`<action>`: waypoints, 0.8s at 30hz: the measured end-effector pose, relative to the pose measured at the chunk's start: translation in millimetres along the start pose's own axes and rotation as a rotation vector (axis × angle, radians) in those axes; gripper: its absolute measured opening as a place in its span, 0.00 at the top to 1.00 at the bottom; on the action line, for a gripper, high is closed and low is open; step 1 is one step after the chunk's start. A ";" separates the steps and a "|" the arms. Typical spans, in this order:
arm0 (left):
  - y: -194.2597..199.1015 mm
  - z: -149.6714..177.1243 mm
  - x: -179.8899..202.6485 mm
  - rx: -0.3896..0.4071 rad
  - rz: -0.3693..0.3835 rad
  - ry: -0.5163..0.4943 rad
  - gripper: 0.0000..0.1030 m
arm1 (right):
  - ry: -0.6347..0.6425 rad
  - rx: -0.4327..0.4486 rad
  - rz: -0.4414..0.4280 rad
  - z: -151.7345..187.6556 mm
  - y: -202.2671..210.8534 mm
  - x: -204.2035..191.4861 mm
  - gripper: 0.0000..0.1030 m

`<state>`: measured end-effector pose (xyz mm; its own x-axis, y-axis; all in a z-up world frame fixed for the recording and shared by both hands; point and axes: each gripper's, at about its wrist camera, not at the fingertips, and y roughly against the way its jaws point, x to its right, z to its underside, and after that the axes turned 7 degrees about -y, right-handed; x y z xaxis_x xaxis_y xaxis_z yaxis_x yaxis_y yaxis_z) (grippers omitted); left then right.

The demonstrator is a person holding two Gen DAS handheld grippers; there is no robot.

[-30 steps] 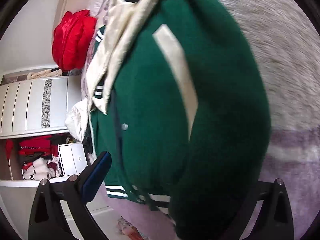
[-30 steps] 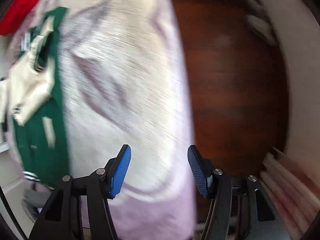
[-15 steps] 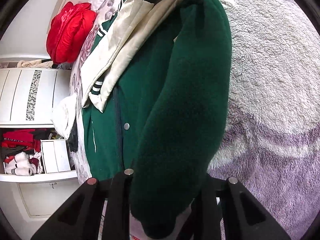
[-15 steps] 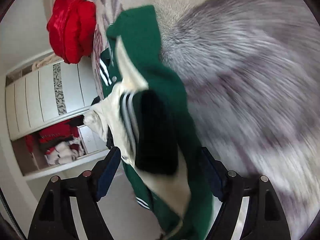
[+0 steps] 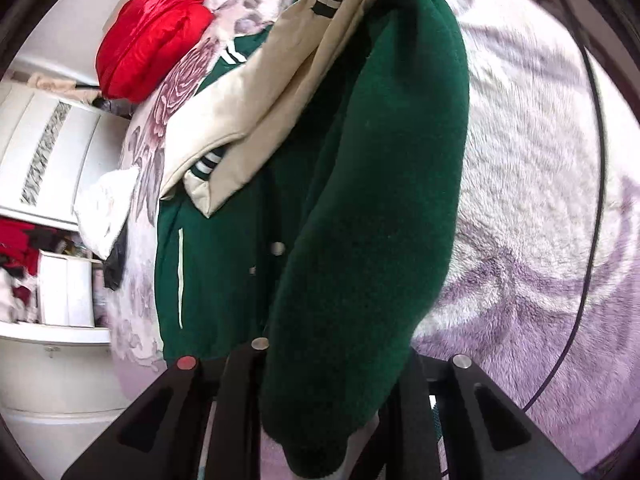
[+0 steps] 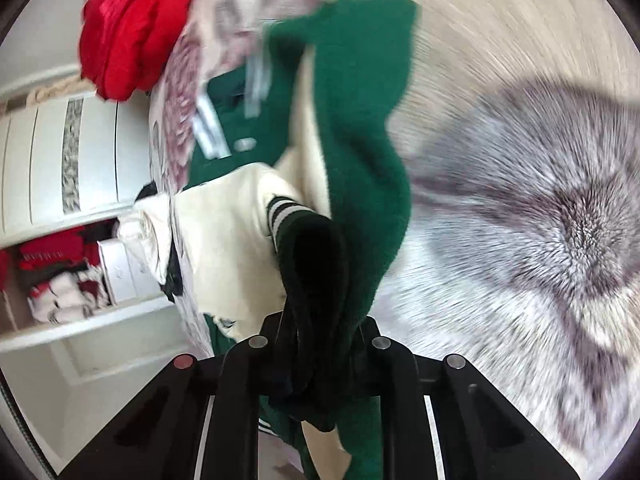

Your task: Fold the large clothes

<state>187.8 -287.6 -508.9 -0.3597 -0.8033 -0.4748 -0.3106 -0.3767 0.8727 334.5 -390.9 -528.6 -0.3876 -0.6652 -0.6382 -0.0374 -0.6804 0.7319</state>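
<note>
A green varsity jacket (image 5: 360, 208) with cream sleeves (image 5: 256, 100) and striped cuffs lies bunched on a fluffy purple-and-white bed blanket (image 5: 540, 200). My left gripper (image 5: 328, 364) is shut on a thick green fold of the jacket near its hem. My right gripper (image 6: 316, 344) is shut on the jacket's black ribbed trim (image 6: 312, 280), beside a striped cream sleeve cuff (image 6: 280, 212). The green body (image 6: 360, 120) stretches away from it over the blanket (image 6: 540, 240). The right wrist view is motion-blurred.
A red puffy jacket (image 5: 148, 36) lies at the far left end of the bed, also in the right wrist view (image 6: 128, 28). A white wardrobe (image 5: 44, 152) with open shelves of clothes (image 6: 60, 280) stands beside the bed. A black cable (image 5: 596, 200) crosses the blanket.
Both grippers went from open to shut on the jacket. The right gripper swung from the bed edge and floor over to the jacket and took its black trim.
</note>
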 end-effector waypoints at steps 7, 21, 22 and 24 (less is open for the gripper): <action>19.1 39.9 -116.5 0.072 0.124 0.179 0.85 | 0.123 0.011 0.145 33.0 -6.9 -184.6 0.83; -224.7 184.3 -292.5 -0.148 0.834 0.677 0.68 | 0.103 -0.132 0.496 48.9 -330.4 -370.0 0.47; -232.5 195.5 -301.0 -0.144 0.900 0.727 0.65 | 0.096 -0.123 0.473 50.4 -334.7 -371.4 0.38; -239.1 213.9 -314.1 -0.129 0.995 0.782 0.62 | 0.119 -0.124 0.460 54.5 -336.6 -374.1 0.32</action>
<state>186.8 153.5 -592.8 0.2391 -0.8043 0.5440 -0.1028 0.5361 0.8379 441.9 103.6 -523.2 -0.2299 -0.9310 -0.2837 0.2256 -0.3345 0.9150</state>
